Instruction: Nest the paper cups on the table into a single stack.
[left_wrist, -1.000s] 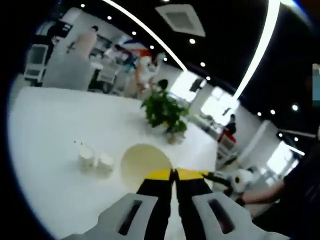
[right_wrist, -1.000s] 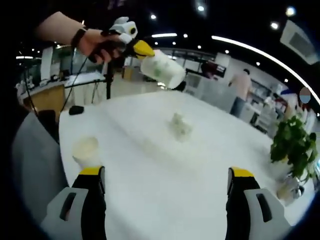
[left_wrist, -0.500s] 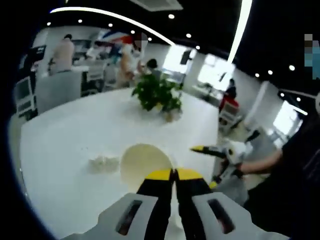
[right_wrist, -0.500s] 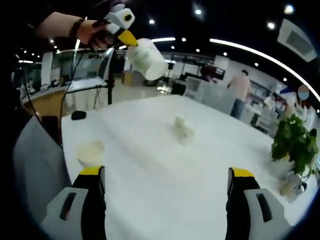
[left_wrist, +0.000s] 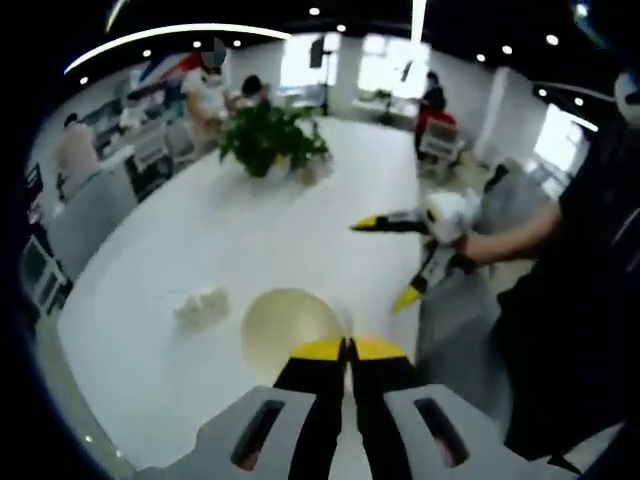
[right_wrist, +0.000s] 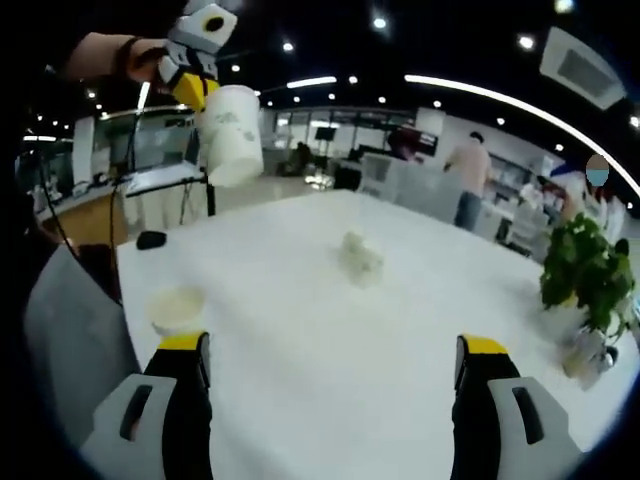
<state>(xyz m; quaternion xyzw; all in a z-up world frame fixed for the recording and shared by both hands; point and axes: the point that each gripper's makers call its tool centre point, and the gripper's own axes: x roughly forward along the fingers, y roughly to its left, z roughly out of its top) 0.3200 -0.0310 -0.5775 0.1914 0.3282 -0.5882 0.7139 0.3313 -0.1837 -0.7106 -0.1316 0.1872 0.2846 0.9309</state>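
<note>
Paper cup (right_wrist: 232, 135) is pinched at its rim by the closed left claw (right_wrist: 197, 90), lifted above the desk (right_wrist: 400, 370). Right claw (right_wrist: 335, 350) is spread wide, empty. Second cup (right_wrist: 177, 309) stands near the desk's edge, and it should be taken gently by the rim: judged light, thin, easily crushed.

Black jaws, yellow tips (grey bases); person wears black wristband (right_wrist: 129, 57).

Your left hand-held gripper (left_wrist: 346, 352) pinched a paper cup (left_wrist: 291, 329) by its rim, mouth facing you. Beyond it, your other hand-held gripper (left_wrist: 385, 262) hung splayed over the white tabletop (left_wrist: 250, 230).
</note>
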